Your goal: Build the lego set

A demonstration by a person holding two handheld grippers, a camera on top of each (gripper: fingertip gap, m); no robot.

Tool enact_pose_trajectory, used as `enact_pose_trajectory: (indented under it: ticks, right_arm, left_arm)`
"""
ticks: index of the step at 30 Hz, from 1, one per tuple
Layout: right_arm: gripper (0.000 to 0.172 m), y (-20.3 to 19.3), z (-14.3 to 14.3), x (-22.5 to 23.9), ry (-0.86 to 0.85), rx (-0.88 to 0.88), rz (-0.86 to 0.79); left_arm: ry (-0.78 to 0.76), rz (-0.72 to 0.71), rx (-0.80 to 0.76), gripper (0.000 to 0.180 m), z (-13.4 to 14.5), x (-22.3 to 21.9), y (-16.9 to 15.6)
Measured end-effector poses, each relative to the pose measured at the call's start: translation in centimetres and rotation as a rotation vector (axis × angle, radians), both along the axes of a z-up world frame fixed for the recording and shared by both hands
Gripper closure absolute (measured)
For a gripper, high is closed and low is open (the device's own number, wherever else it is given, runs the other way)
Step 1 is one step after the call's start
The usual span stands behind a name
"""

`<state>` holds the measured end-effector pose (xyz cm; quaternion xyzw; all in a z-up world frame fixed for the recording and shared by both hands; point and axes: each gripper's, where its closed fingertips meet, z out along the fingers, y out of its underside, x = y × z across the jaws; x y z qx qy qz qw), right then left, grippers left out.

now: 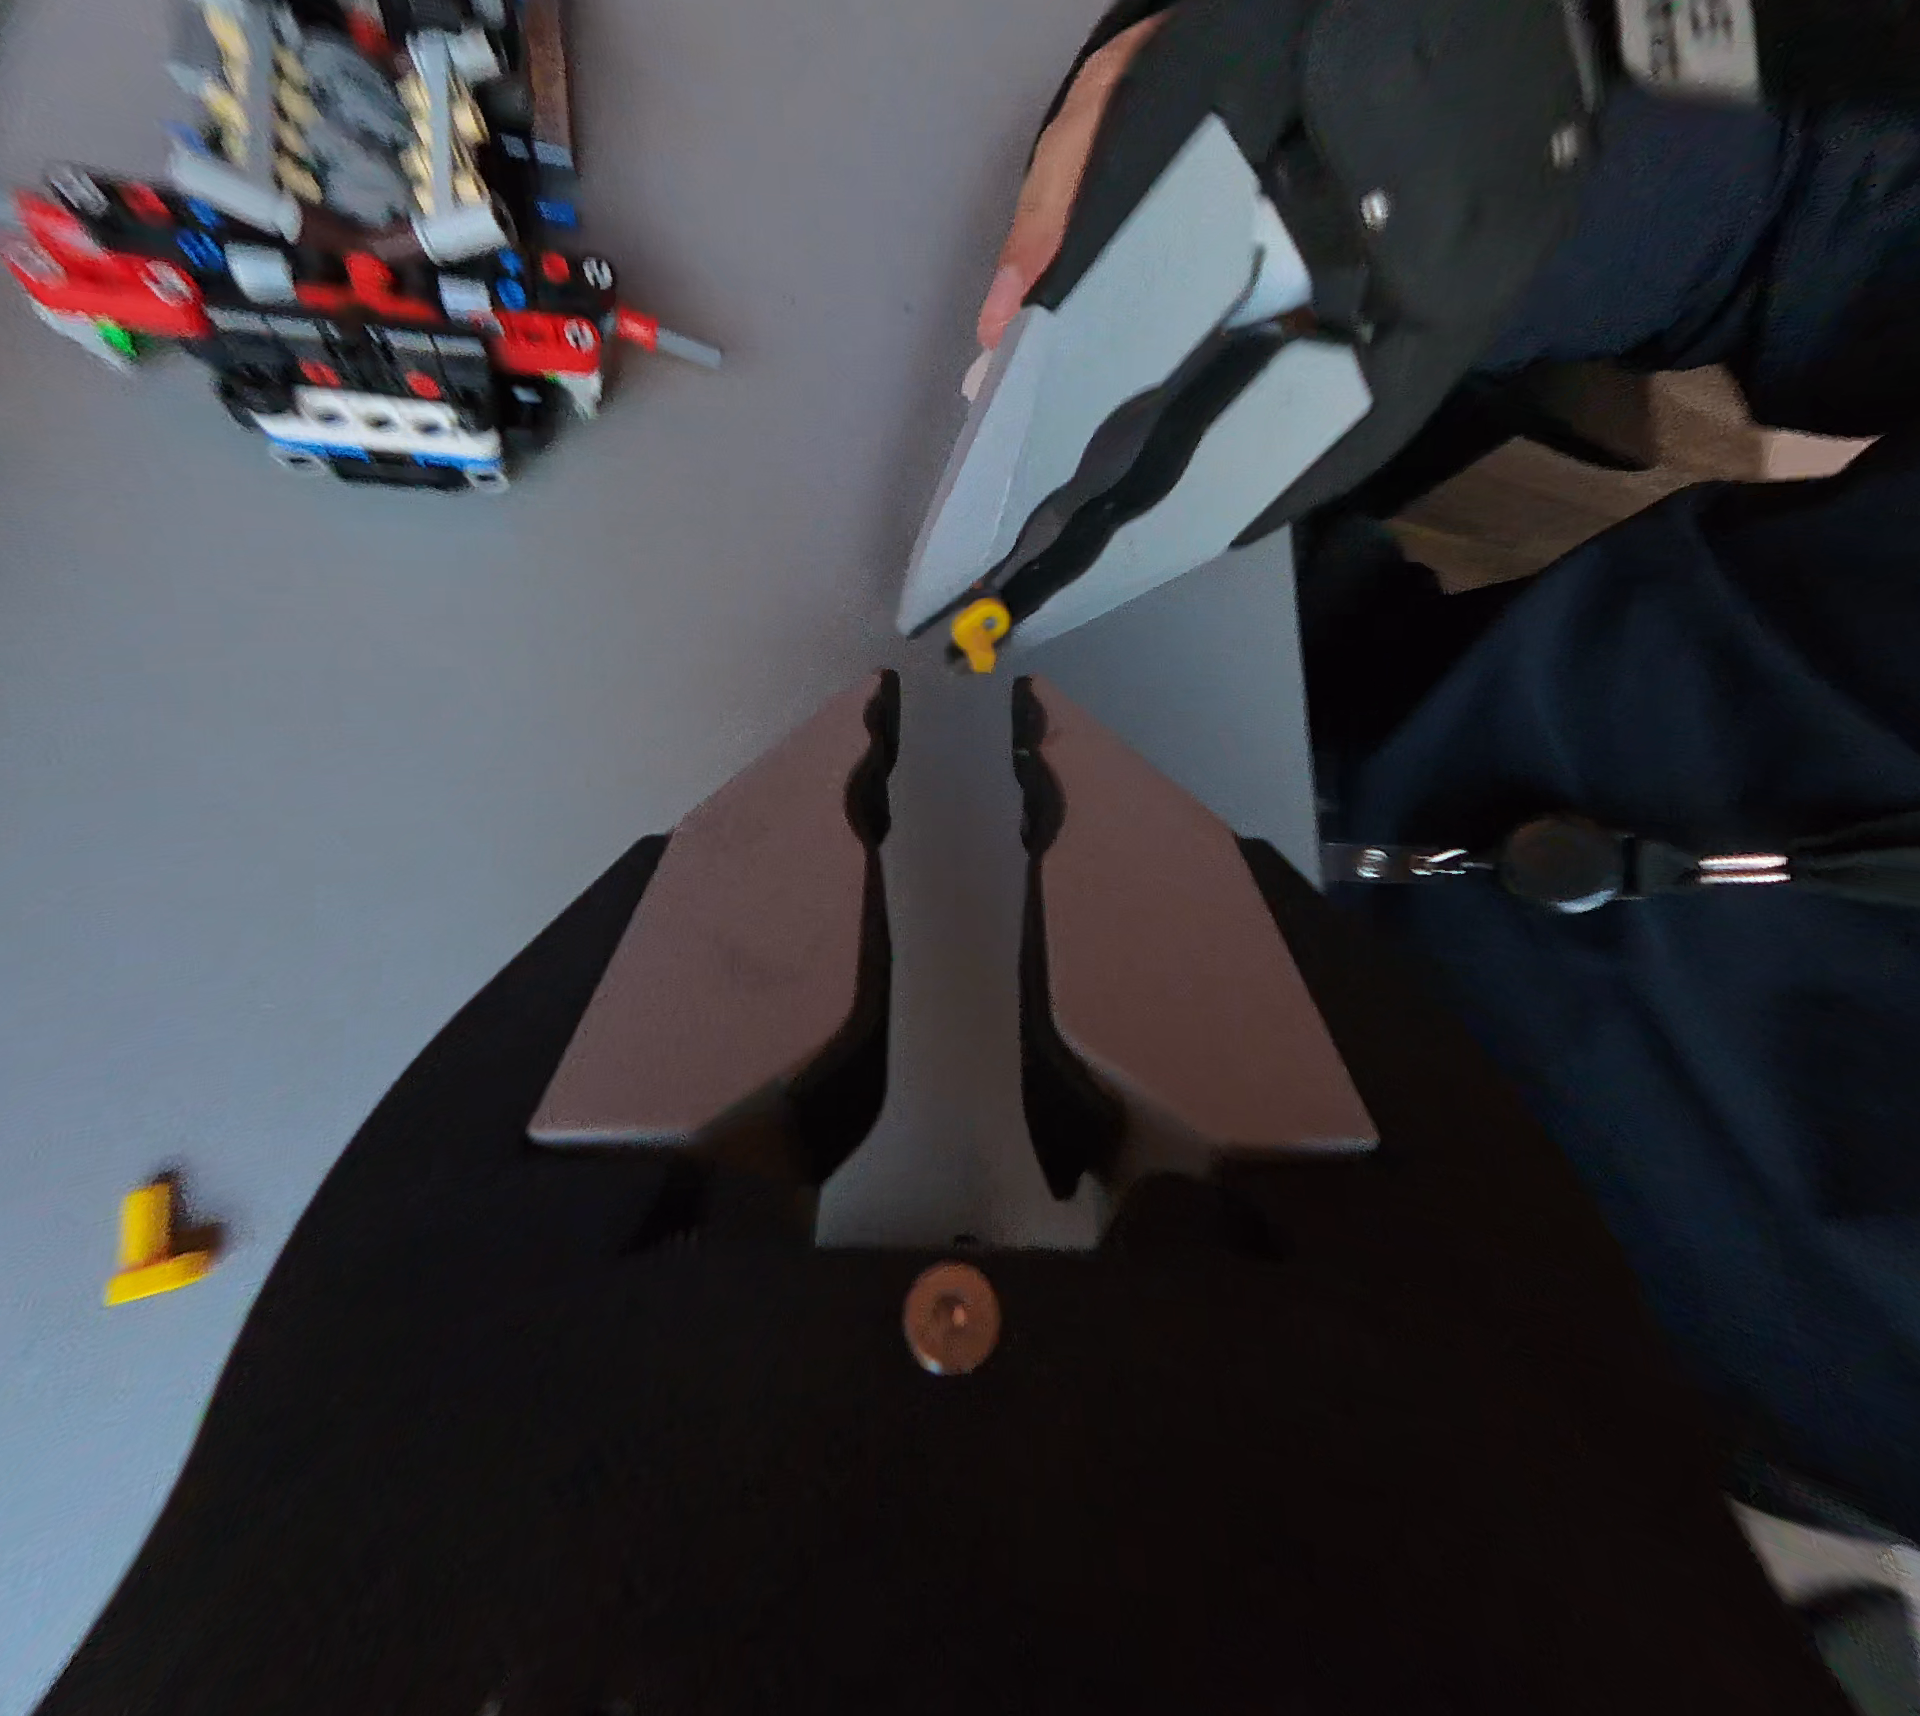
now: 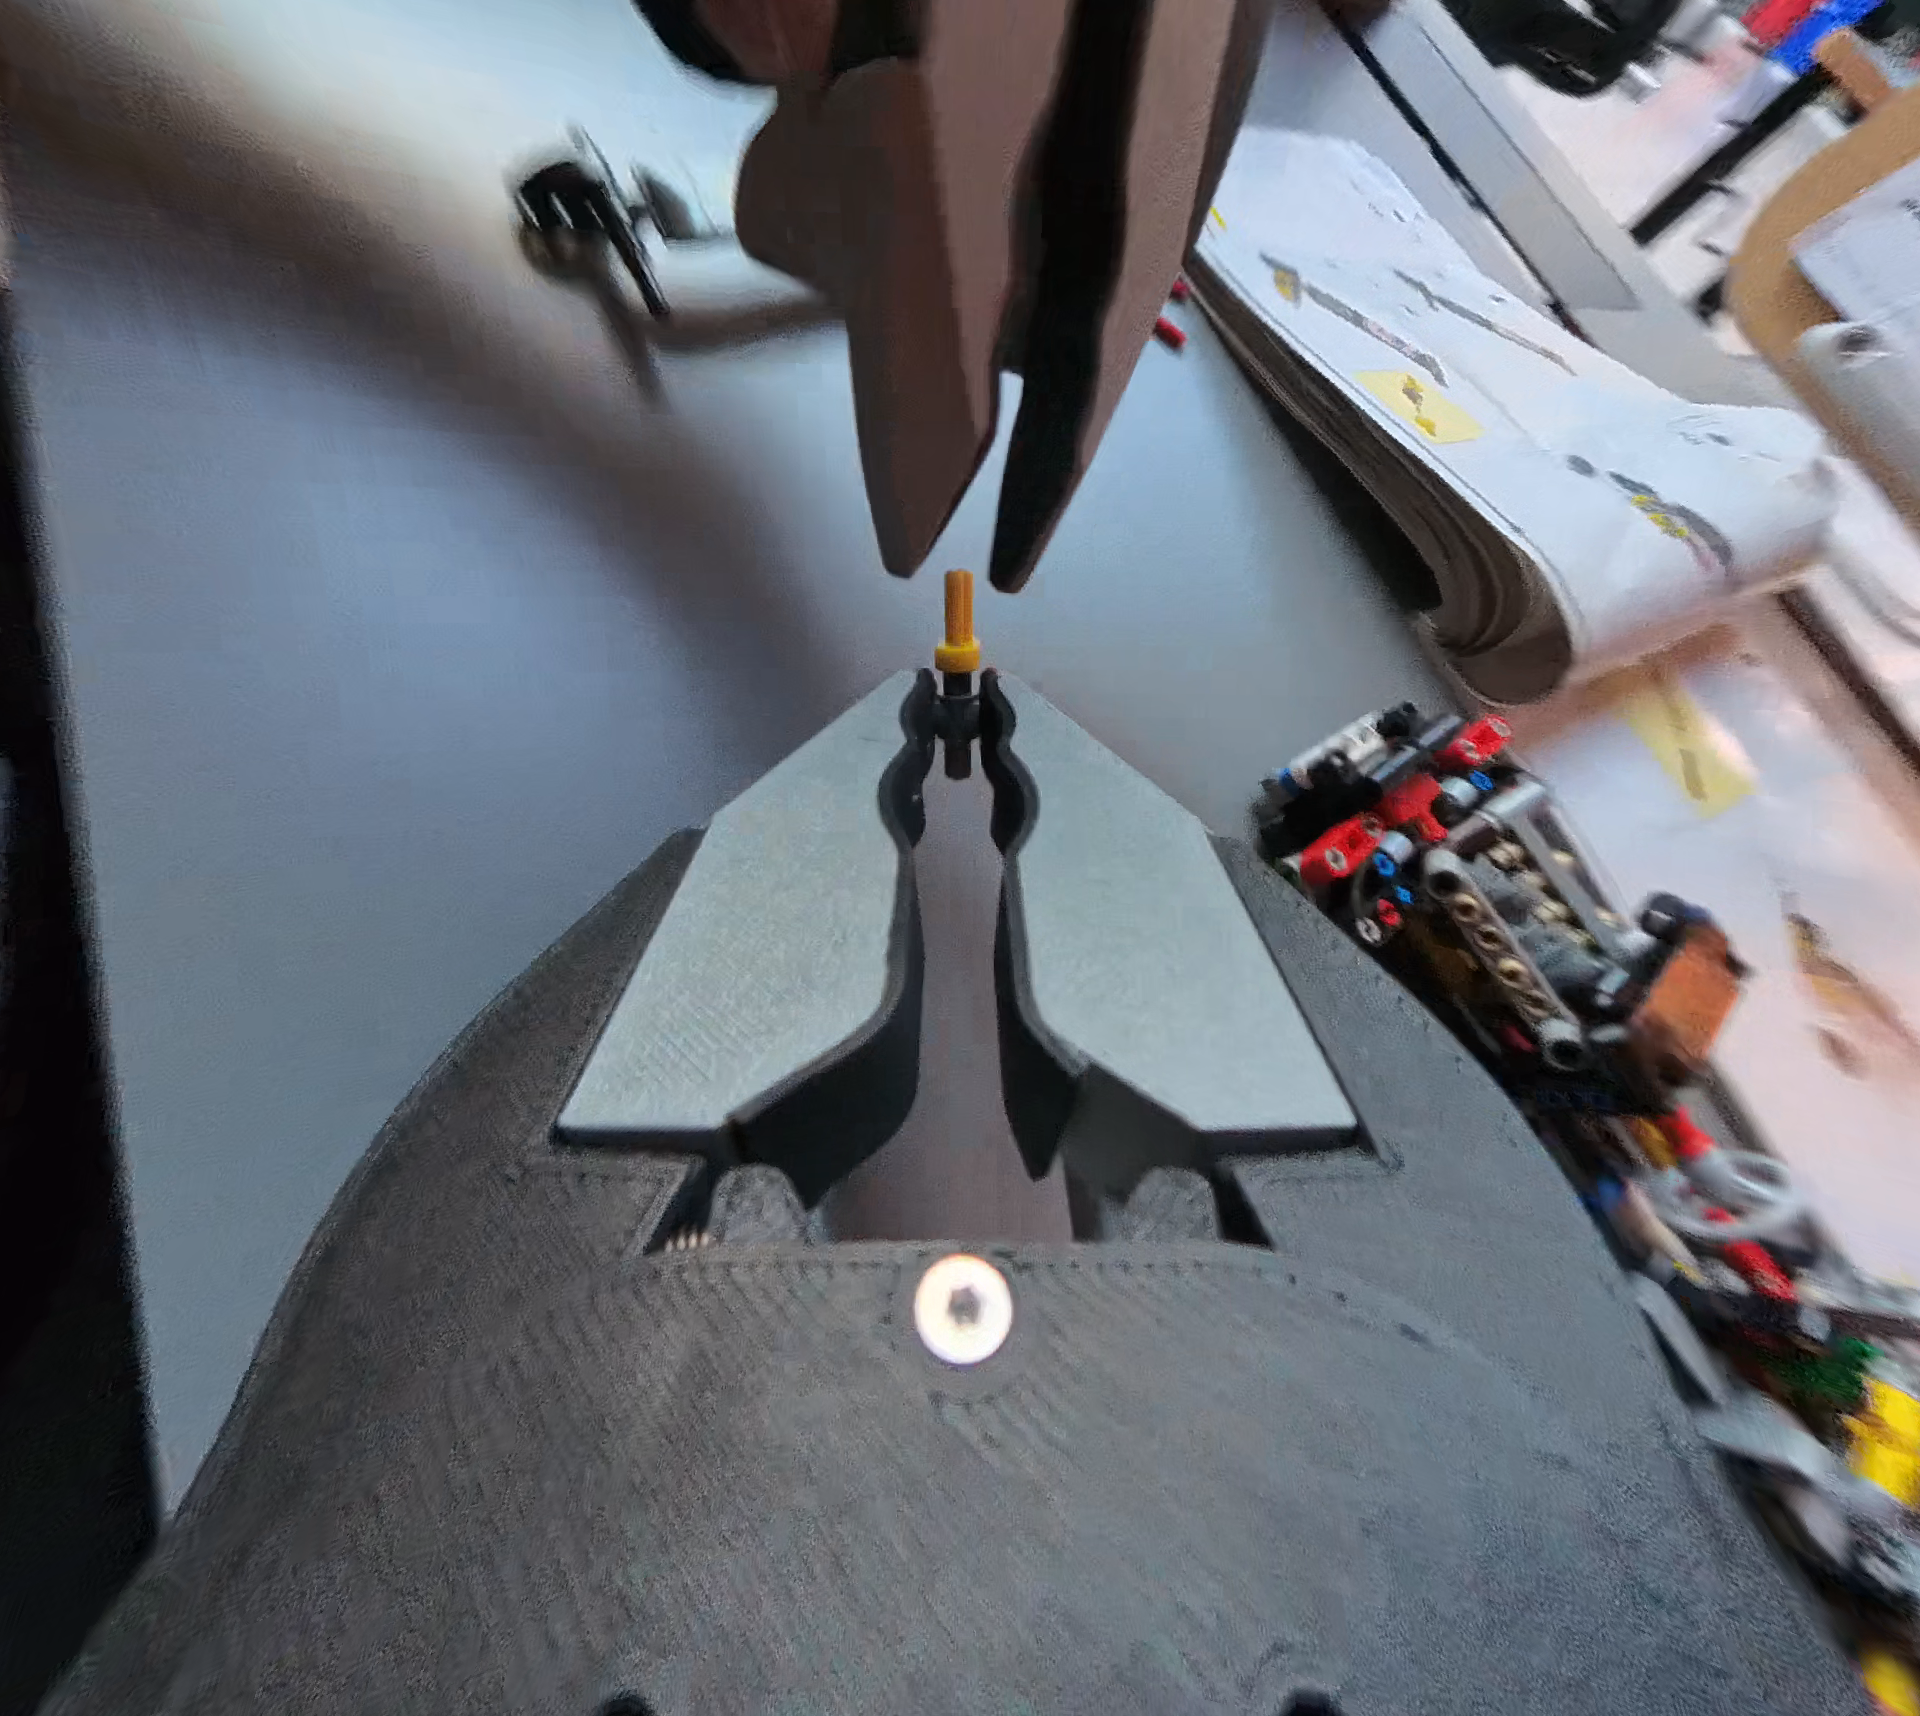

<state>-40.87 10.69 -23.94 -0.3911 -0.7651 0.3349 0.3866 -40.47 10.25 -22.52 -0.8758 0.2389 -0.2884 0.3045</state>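
The right tongs (image 2: 957, 710) pinch a small black piece with a yellow pin (image 2: 957, 622) jutting forward, offered tip-first to the left tongs (image 1: 954, 695), which stand slightly parted and empty just beside it. Below lies a grey bench (image 1: 727, 56) with a brick model (image 1: 343, 212), a loose yellow piece (image 1: 156, 1245) and a booklet (image 2: 1507, 419).

yellow-black pin (image 2: 957, 627) | grey table (image 1: 312, 835) | red-black-white brick model (image 1: 343, 243)

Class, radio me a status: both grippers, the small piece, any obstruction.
Right gripper shut on black-and-yellow pin. Left gripper open, empty, tips just off the pin's yellow end. Nothing between them; brick model off aside.
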Motion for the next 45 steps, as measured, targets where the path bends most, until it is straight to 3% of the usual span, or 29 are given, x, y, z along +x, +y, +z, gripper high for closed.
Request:
enact_pose_trajectory:
  ticks: [5, 9, 17, 27, 33, 40, 45]
  right_arm:
    - [0.166, -1.3, 1.3, 0.4, -0.075, -0.336, 0.143]
    - [0.166, -1.1, 1.7, 0.5, -0.084, -0.415, 0.162]
    - [0.166, -1.5, 1.9, 0.8, -0.099, -0.448, 0.215]
    - [0.167, -2.4, 4.2, 1.4, 0.123, -0.363, 0.279]
    - [0.167, -1.9, 5.4, 1.5, 0.203, -0.384, 0.280]
    - [0.167, -1.9, 5.4, 1.4, 0.215, -0.369, 0.285]
    - [0.167, -1.7, 5.5, 1.4, 0.232, -0.363, 0.289]
  left_arm:
    - [0.048, -0.045, 0.176, 0.168, 0.6, 0.8, 0.0]
    - [0.020, -0.078, 0.238, 0.178, 1.2, 1.3, 0.1]
    - [-0.104, -0.112, 0.287, 0.175, 2.6, 1.6, -0.1]
    - [-0.112, -0.173, 0.413, 0.178, 4.8, 2.6, -1.3]
    - [0.031, -0.166, 0.376, 0.170, 2.0, 0.4, -1.8]
    - [0.066, -0.197, 0.350, 0.170, 0.1, 1.0, -1.5]
    - [0.047, -0.180, 0.366, 0.171, 0.6, 0.6, -1.4]
